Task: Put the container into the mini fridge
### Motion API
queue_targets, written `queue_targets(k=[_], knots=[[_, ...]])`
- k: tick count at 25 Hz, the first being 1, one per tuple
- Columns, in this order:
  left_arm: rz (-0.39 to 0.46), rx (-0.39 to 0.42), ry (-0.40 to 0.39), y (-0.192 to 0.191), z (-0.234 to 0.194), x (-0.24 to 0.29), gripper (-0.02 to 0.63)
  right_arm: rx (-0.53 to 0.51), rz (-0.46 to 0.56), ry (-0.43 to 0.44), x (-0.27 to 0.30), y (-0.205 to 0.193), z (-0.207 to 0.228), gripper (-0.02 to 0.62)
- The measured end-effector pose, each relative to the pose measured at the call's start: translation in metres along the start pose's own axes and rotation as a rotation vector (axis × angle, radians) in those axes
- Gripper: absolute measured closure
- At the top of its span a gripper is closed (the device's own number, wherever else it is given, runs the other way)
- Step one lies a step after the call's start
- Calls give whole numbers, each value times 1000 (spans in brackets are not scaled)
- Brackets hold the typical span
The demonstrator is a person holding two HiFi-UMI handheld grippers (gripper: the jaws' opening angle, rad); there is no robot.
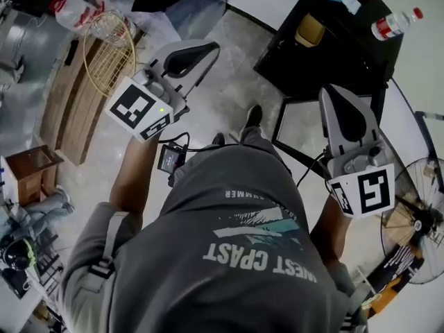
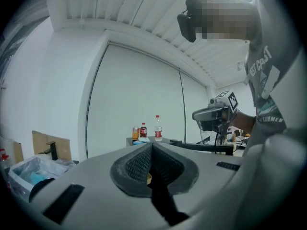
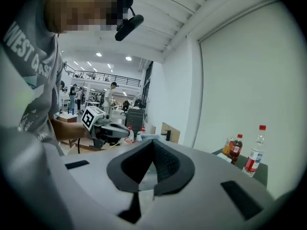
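Container (image 2: 135, 133) amber, beside cola bottle (image 2: 143, 130)

Left gripper (image 1: 198, 53) and right gripper (image 1: 340, 106): pale grey shells, black jaw pads. Left cube (image 1: 139, 109) and right cube (image 1: 368, 191): black square pattern on white. My shirt (image 1: 236, 255): dark grey, with white lettering and teal-and-white streaks. Table (image 1: 326, 54): black. Bottle (image 1: 395, 23) on it: clear, red cap, red label. Floor (image 1: 222, 109): mottled light grey. Basket (image 1: 111, 50): tan wire. Fan (image 1: 416, 220): black.
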State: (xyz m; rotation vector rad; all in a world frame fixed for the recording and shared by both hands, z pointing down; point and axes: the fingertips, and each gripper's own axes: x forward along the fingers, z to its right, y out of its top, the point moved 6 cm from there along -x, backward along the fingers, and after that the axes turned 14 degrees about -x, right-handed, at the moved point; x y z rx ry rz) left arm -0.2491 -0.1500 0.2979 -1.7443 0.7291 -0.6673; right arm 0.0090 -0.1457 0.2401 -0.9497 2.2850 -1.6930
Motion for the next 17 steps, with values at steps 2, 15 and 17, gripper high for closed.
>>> queue_targets(k=[2, 15, 17], knots=[[7, 5, -13, 3, 5, 2, 589, -14, 6, -30, -11, 6, 4, 569], [5, 9, -59, 13, 35, 9, 589, -11, -13, -105, -51, 13, 9, 569], [5, 8, -59, 14, 39, 5, 589, -8, -12, -111, -55, 16, 8, 569]])
